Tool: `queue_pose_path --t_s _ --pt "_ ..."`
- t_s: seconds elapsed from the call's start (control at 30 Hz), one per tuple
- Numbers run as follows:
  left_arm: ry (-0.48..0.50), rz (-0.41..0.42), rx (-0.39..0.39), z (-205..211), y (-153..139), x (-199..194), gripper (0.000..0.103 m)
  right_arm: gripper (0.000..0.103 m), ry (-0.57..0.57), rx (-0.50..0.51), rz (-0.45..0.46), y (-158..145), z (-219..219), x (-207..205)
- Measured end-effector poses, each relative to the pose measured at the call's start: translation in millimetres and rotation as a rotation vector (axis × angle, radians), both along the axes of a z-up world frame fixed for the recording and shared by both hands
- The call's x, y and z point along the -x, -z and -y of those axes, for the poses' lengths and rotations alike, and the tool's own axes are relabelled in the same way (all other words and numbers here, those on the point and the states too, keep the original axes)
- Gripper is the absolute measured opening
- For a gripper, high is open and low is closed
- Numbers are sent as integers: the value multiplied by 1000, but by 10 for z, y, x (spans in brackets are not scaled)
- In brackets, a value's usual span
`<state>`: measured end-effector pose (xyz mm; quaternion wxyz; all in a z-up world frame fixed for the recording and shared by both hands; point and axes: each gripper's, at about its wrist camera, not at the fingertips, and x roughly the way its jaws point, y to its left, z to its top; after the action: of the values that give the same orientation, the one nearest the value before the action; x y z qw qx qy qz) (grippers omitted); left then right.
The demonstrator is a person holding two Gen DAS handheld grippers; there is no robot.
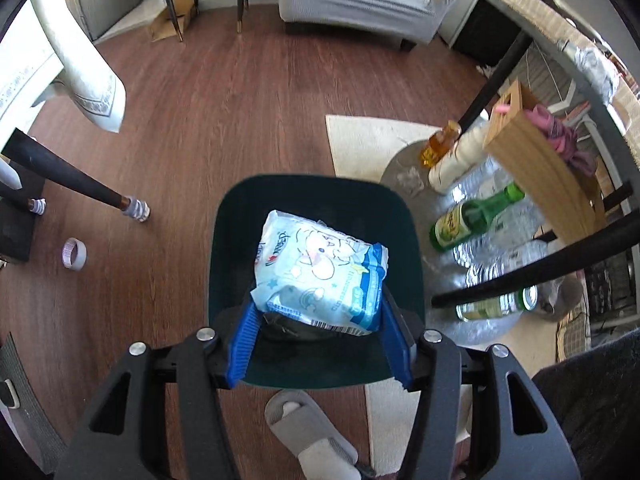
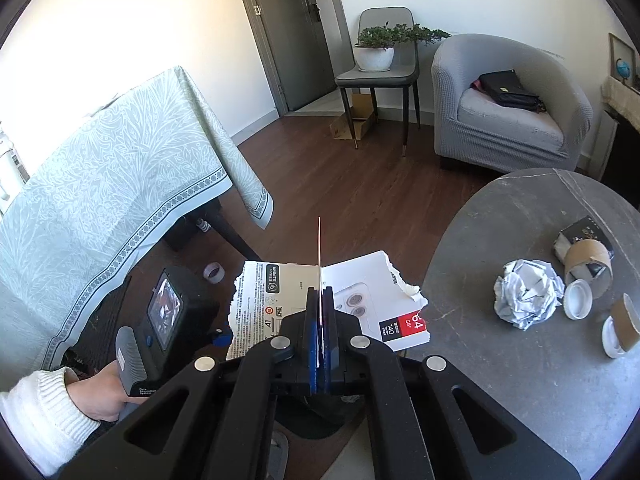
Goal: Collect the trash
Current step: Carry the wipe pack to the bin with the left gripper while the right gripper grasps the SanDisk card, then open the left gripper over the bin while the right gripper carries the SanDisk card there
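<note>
In the left wrist view, a light blue snack packet [image 1: 322,270] is in the mouth of the dark green trash bin [image 1: 228,248] on the floor, between my open blue fingers. My left gripper [image 1: 318,334] hovers right above the bin; I cannot tell whether its pads touch the packet. In the right wrist view, my right gripper [image 2: 319,320] is shut on a torn piece of printed cardboard packaging [image 2: 376,304], held edge-up beside the round grey table [image 2: 500,380]. On that table lie a crumpled paper ball [image 2: 526,298], cardboard tubes [image 2: 588,266], white lids [image 2: 577,299] and a small dark box [image 2: 586,234].
Green bottles [image 1: 472,218], clear plastic bottles and a brown paper bag [image 1: 540,172] stand right of the bin under the table. A tape roll [image 1: 75,254], a slipper [image 1: 308,436] and chair legs are on the wood floor. A clothed table [image 2: 108,184], chair and armchair [image 2: 508,108] stand farther off.
</note>
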<state>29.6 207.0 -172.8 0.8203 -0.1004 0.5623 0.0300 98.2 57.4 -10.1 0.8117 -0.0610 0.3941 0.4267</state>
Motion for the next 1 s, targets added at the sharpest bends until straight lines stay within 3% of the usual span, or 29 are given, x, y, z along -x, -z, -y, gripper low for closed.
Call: queue_pose_path --t_s 0.3,0.53,0.67,0.8,0.87,0.93,1.0 --pt "11 0 -8 -53 25 51 71 2 -22 55 -21 217 -258 42" --pt "1 32 -5 -150 -77 140 62 2 -22 76 -28 333 -390 39" --pt "7 39 45 -191 -106 187 61 2 -17 85 -35 404 -454 26" --pt "13 62 66 -197 -137 208 71 2 -17 92 -38 449 -522 30" --pt "13 74 71 -211 -162 225 69 2 -21 99 -37 464 -542 27" --pt "11 79 59 -218 -187 238 56 2 -21 110 -38 500 -572 22" --pt "2 87 64 -248 -228 258 55 2 -18 120 -43 545 -606 12"
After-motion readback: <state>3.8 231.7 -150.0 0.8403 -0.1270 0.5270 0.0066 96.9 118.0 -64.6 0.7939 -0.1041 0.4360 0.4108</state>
